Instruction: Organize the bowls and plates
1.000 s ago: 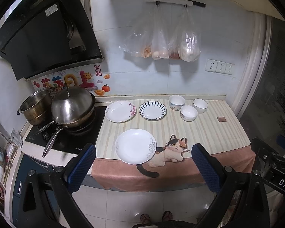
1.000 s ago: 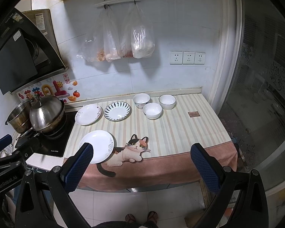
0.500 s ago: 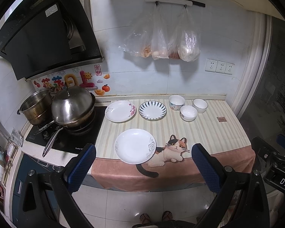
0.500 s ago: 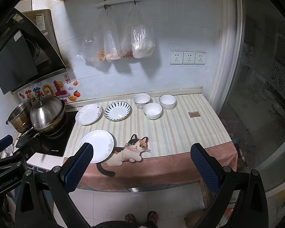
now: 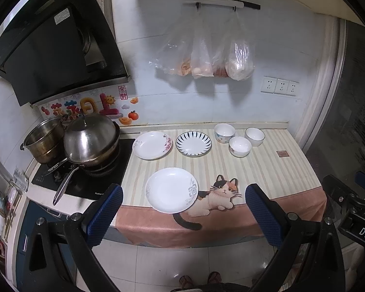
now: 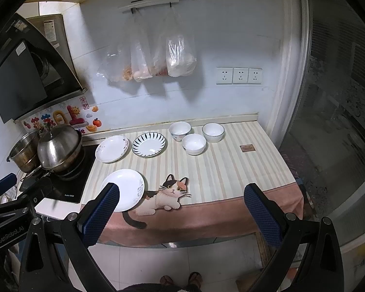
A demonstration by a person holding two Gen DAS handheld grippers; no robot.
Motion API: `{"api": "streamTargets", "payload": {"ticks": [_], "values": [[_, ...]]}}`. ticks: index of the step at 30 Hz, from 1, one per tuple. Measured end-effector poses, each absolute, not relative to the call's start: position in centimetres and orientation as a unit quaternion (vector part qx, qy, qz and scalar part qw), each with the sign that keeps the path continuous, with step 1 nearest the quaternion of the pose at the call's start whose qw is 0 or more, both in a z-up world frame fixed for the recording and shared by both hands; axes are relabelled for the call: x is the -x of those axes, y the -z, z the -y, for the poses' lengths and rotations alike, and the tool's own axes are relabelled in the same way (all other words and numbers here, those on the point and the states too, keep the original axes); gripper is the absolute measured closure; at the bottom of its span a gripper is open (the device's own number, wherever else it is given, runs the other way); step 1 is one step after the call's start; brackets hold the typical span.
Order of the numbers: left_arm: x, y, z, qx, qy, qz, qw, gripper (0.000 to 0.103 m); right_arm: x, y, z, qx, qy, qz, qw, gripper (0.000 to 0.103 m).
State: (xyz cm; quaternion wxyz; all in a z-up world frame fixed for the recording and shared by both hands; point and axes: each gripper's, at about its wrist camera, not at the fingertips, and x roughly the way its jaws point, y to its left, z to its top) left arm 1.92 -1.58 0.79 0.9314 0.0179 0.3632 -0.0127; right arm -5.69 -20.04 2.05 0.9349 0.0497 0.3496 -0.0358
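Nearest to the cameras, the left gripper (image 5: 182, 209) and the right gripper (image 6: 181, 209) hang over the floor in front of the counter, both with fingers spread wide and grasping nothing. I think they are held back so that the person can look over all the dishes before choosing one; nothing seems to be organized yet.

On the striped tablecloth (image 5: 267, 170), the closest dish is the plain white plate (image 5: 171, 189), near the front edge and just beside the printed cat (image 5: 219, 194). It lies in line with the left gripper, so it is probably the easiest first pick.

Farther back stand the floral plate (image 5: 152, 144) and the blue-striped plate (image 5: 193, 144), side by side but apart. To their right, three bowls make a close group: the patterned bowl (image 5: 224, 133), the white bowl (image 5: 240, 146) and the dark-rimmed bowl (image 5: 254, 136). Plates and bowls are already separated by kind, which suggests stacking each kind together.

At the far left, a lidded wok (image 5: 91, 141) and a steel pot (image 5: 43, 141) occupy the stove (image 5: 85, 187).
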Motion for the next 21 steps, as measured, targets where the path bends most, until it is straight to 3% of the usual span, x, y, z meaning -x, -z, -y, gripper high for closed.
{"api": "streamTargets", "payload": {"ticks": [12, 21], "values": [[-4.0, 0.5, 1.0, -0.020, 0.029, -0.369, 0.929, 0.000, 4.7, -1.4, 19.9, -0.063, 0.045, -0.354, 0.932, 0.000], [-9.6, 6.7, -4.6, -0.005, -0.004, -0.386, 0.923, 0.000, -0.1, 3.7, 17.4, -0.078, -0.005, -0.358, 0.930, 0.000]]}}
